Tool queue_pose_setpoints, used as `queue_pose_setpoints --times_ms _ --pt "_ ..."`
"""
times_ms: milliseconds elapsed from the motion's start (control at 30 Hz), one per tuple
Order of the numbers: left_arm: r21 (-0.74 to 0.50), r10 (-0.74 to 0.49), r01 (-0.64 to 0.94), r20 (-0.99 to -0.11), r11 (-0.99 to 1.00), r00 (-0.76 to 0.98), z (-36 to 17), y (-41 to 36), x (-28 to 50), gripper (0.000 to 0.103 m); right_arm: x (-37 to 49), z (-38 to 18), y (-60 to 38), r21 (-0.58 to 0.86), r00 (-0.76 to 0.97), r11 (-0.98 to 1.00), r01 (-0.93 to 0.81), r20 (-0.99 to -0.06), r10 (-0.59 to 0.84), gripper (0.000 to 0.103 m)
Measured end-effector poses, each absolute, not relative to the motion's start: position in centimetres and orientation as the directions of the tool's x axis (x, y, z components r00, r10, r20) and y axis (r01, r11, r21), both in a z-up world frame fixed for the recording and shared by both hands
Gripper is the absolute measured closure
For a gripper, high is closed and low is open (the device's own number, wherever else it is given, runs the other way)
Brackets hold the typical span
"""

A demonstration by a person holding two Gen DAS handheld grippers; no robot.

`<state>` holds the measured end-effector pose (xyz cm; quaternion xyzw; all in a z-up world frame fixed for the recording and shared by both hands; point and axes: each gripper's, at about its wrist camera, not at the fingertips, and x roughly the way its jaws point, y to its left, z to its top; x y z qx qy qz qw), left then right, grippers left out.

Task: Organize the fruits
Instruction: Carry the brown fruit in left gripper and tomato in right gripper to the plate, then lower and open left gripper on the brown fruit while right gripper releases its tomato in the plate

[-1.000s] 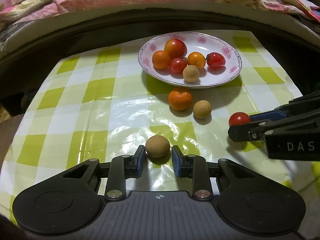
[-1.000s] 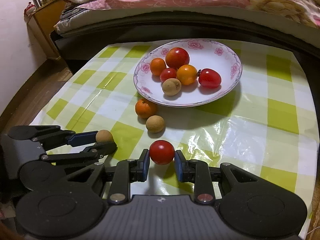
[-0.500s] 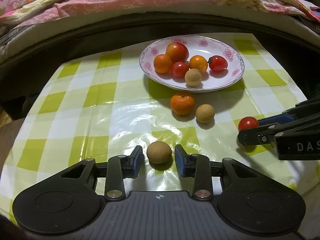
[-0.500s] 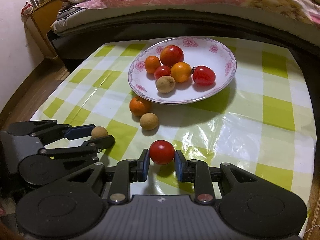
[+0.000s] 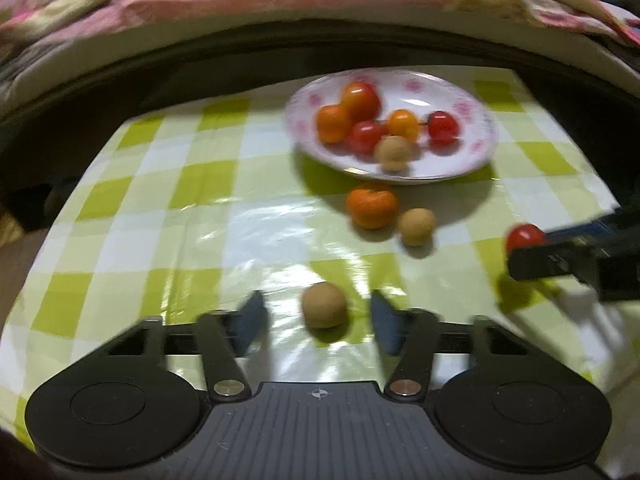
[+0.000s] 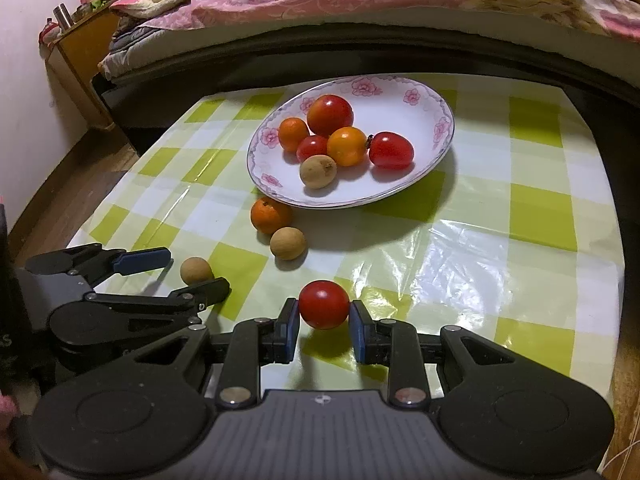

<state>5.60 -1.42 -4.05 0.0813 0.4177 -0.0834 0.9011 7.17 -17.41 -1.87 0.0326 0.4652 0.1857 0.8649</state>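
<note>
My left gripper (image 5: 318,322) is open, with a brown longan (image 5: 324,311) lying on the cloth between its spread fingers, touching neither. My right gripper (image 6: 324,320) is shut on a red cherry tomato (image 6: 324,309), lifted slightly above the cloth with its shadow below. The floral plate (image 6: 424,92) holds several tomatoes, small oranges and one longan. A mandarin (image 6: 271,215) and another longan (image 6: 287,243) lie on the cloth in front of the plate. The left gripper shows in the right wrist view (image 6: 188,270) with the longan (image 6: 195,270) between its fingers.
The table has a green-and-white checked plastic cloth (image 6: 520,208). A bed with a pink quilt (image 6: 360,0) runs along the far edge. A wooden nightstand (image 6: 86,48) stands at the far left. The floor shows beyond the table's left edge.
My left gripper has opened wide and let go of the brown longan, which now lies on the cloth. My right gripper still holds the tomato and has drifted a little toward the plate.
</note>
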Motion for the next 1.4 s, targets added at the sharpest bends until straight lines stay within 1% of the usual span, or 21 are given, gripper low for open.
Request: queue_pose_setpoints --times_ms 33,100,167,400,567,867,1200,1400 --pt "0.089 -0.084 0.232 -0.763 0.969 0.641 -4.0 -1.8 5.4 0.061 7.1 -1.7 -17.5 0.229 0.502 0.929 -0.291 -0.79 0.352 0.073" --pt "0.107 -0.08 0.245 -0.759 0.963 0.646 -4.0 -2.5 5.1 0.069 7.1 -1.5 -17.8 0.232 0.509 0.929 -0.287 -0.785 0.353 0.073" --pt "0.111 -0.073 0.239 -0.759 0.965 0.647 -4.0 -2.6 5.1 0.069 7.0 -1.3 -18.0 0.23 0.515 0.931 -0.284 -0.782 0.351 0.073" --pt "0.066 -0.096 0.223 -0.761 0.972 0.641 -3.4 -2.2 5.2 0.07 7.0 -0.6 -17.6 0.21 0.54 0.933 -0.294 -0.769 0.343 0.073" --pt "0.034 -0.132 0.227 -0.726 0.973 0.675 -1.7 -2.2 5.5 0.07 7.7 -0.2 -17.3 0.19 0.56 0.938 -0.292 -0.761 0.328 0.073" --pt "-0.01 -0.168 0.22 -0.68 0.975 0.713 -0.1 -2.7 8.5 0.07 9.7 0.6 -17.0 0.165 0.597 0.945 -0.284 -0.74 0.309 0.073" --pt "-0.012 -0.182 0.238 -0.682 0.971 0.709 -1.2 -3.7 11.5 0.069 13.5 0.2 -16.9 0.14 0.61 0.946 -0.293 -0.734 0.298 0.073" --pt "0.009 -0.171 0.242 -0.685 0.97 0.708 -1.6 -4.3 12.3 0.069 14.7 -0.5 -16.7 0.128 0.6 0.942 -0.309 -0.743 0.297 0.073"
